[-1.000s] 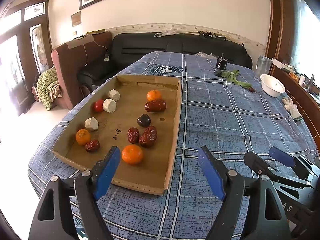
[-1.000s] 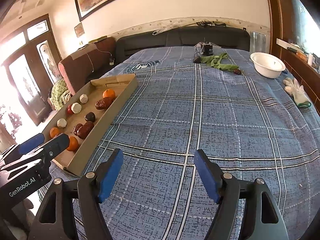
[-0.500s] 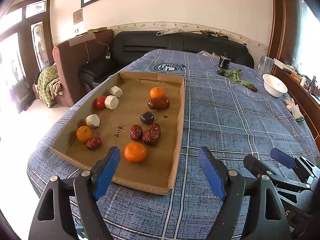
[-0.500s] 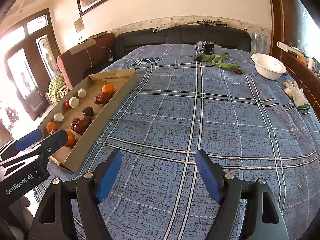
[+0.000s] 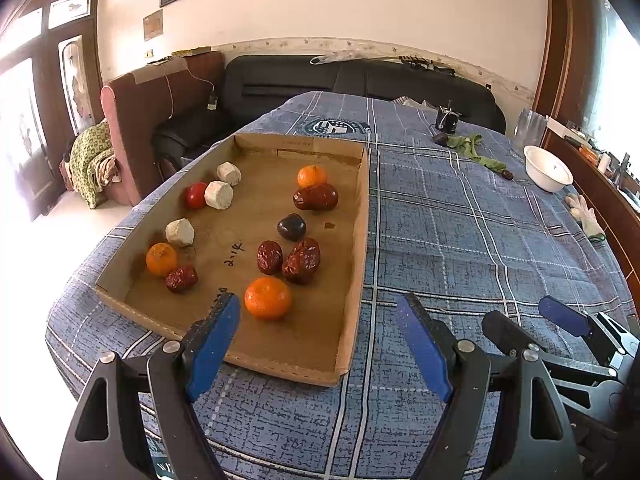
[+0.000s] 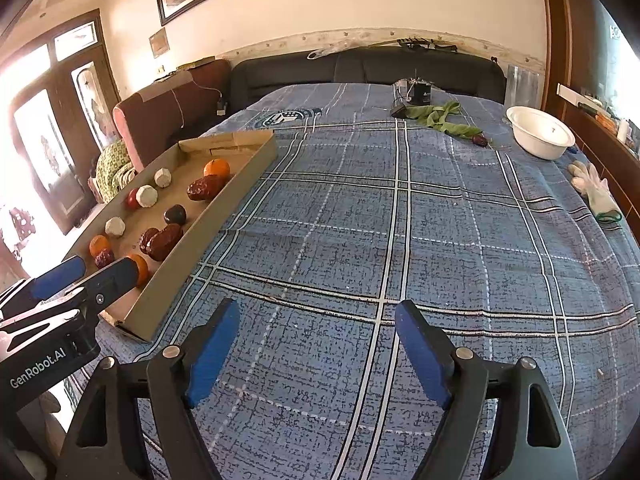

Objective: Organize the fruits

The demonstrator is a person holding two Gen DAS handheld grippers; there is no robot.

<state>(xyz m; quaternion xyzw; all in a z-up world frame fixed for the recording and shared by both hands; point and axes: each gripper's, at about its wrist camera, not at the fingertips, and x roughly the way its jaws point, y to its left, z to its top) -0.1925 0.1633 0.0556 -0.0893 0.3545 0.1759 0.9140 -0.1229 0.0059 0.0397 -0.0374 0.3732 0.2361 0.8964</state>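
Observation:
A shallow cardboard tray (image 5: pixel 360 216) lies on the blue plaid cloth at the left. It holds three oranges, the nearest one (image 5: pixel 267 298) close to the front wall, several dark red dates (image 5: pixel 302 255), a red tomato-like fruit (image 5: pixel 195 195), a dark plum (image 5: pixel 291 226) and three white lumps (image 5: pixel 179 232). My left gripper (image 5: pixel 320 336) is open and empty, just short of the tray's front right corner. My right gripper (image 6: pixel 318 344) is open and empty above bare cloth, right of the tray (image 6: pixel 224 204).
A white bowl (image 6: pixel 538 131), green leaves (image 6: pixel 440 118) with a dark fruit, a small black device (image 6: pixel 418 94) and white gloves (image 6: pixel 596 190) lie at the far right of the cloth. A black sofa and a brown armchair stand behind.
Both grippers have drawn back and risen slightly, so the tray sits a little farther away in both views. Both stay open. The fruits have not moved.

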